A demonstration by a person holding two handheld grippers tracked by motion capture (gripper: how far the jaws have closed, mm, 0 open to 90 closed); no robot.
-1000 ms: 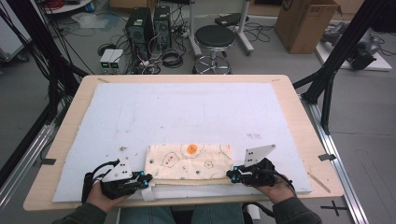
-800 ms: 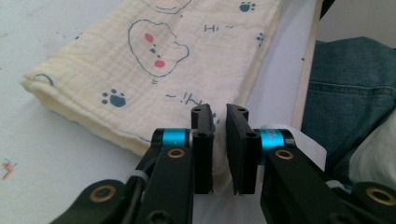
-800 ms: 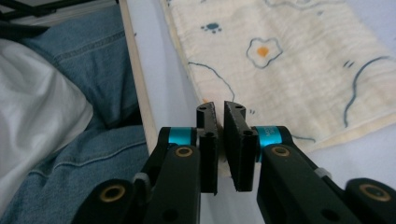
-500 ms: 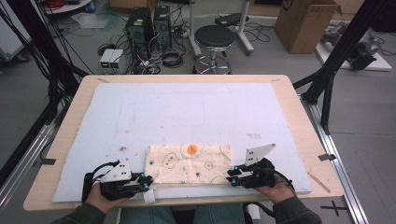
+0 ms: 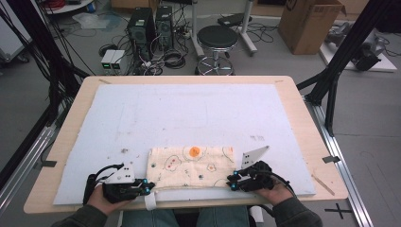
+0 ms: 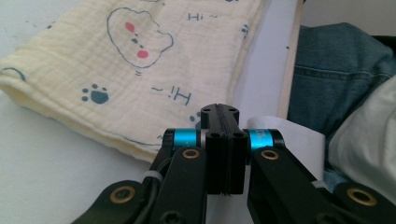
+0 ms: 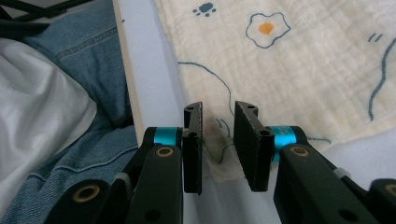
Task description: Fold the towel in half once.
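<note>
A folded cream cloth [image 5: 191,165] printed with eggs and paw prints lies on the white mat near the table's front edge. My left gripper [image 5: 149,187] sits at its near left corner. In the left gripper view the jaws [image 6: 219,112] have just been closing and stand pressed together, and I see no cloth [image 6: 130,70] between them. A white tag [image 6: 285,135] lies just beside them. My right gripper [image 5: 231,182] is at the near right corner. Its jaws [image 7: 217,112] have just been closing slightly. A gap remains, with the cloth's corner [image 7: 219,158] lying in it untouched by the pads.
The white foam mat [image 5: 189,113] covers most of the wooden table [image 5: 302,109]. The person's denim-clad legs [image 7: 93,70] sit right behind the front edge. A stool [image 5: 216,38], computers and a cardboard box stand on the floor beyond the table.
</note>
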